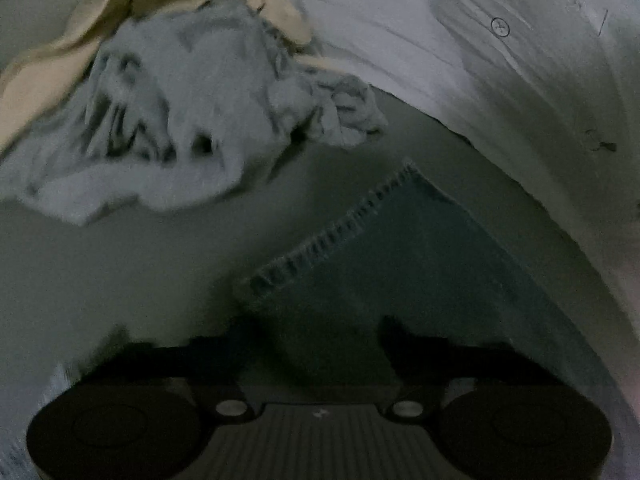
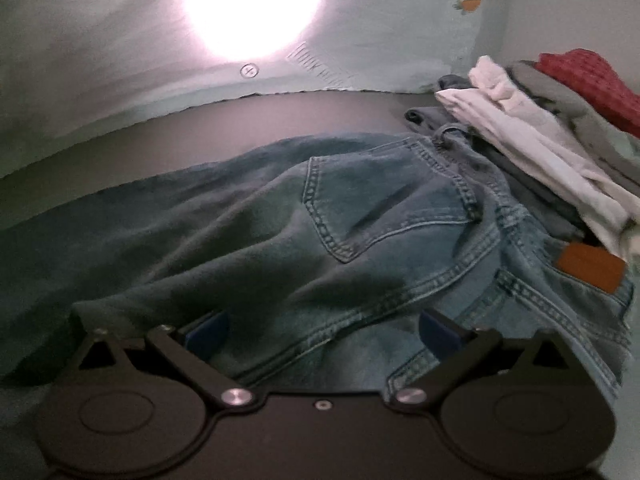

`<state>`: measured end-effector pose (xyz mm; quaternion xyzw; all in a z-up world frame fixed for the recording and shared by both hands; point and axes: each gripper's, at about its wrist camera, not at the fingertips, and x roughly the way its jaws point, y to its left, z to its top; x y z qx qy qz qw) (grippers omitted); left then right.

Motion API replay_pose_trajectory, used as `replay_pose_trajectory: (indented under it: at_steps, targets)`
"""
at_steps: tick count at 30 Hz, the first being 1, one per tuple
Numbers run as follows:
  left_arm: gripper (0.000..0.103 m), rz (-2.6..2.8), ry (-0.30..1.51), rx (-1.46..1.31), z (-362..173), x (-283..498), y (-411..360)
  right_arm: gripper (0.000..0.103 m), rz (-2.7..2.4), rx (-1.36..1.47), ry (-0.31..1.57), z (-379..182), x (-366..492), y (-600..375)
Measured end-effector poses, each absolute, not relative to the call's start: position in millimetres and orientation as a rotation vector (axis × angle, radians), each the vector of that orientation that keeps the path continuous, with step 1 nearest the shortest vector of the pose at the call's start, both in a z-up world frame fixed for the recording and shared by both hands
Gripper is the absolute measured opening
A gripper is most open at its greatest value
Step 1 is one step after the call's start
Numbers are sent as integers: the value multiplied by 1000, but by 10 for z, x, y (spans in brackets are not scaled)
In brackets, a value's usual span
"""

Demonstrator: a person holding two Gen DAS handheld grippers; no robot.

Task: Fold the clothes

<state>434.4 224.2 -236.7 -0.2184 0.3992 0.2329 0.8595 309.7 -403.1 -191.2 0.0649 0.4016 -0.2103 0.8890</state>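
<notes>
The jeans (image 2: 320,240) lie spread flat across the dark tabletop (image 2: 280,120), seat side up with a back pocket (image 2: 380,204) and a brown leather patch (image 2: 590,266) showing, their waistband end toward the right edge, touching a stack of folded clothes (image 2: 540,132). The right gripper (image 2: 324,332) stands wide open over the seat near the waistband, its blue pads (image 2: 208,336) apart and closed on nothing. The left gripper (image 1: 316,340) sits over the hem end of a jeans leg (image 1: 400,260); its fingers look spread with denim between them, but the view is dark and I cannot tell whether it has hold of the cloth. Beyond it, a crumpled grey garment (image 1: 180,120) and a beige one (image 1: 80,20) wait near the far edge against a pale sheet (image 1: 440,40). The step looks like the start of folding the jeans. Next, each claw would need to close on its end, then carry the leg over toward the waistband.
</notes>
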Motion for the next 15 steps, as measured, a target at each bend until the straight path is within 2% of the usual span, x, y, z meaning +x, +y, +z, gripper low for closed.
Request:
replay_pose_trajectory:
  at_steps: [6,10,13,14,15]
  targets:
    - [2,465,683,-306,-2073,4544,2342,103,-480,91,823,-1758,2883,-3822]
    - [3,470,685,-232,-2078,4785,2434,103,-514,77,807,-1675,2756,-3834]
    - [11,508,758,-215,-2204,4857,2484,103,-547,126,803,-1665,2612,-3928]
    - [15,514,782,-215,-2219,4835,2476,103,-556,144,800,-1662,2553,-3969]
    - [25,506,784,-225,-2200,4751,2446,103,-566,163,797,-1659,2494,-4009]
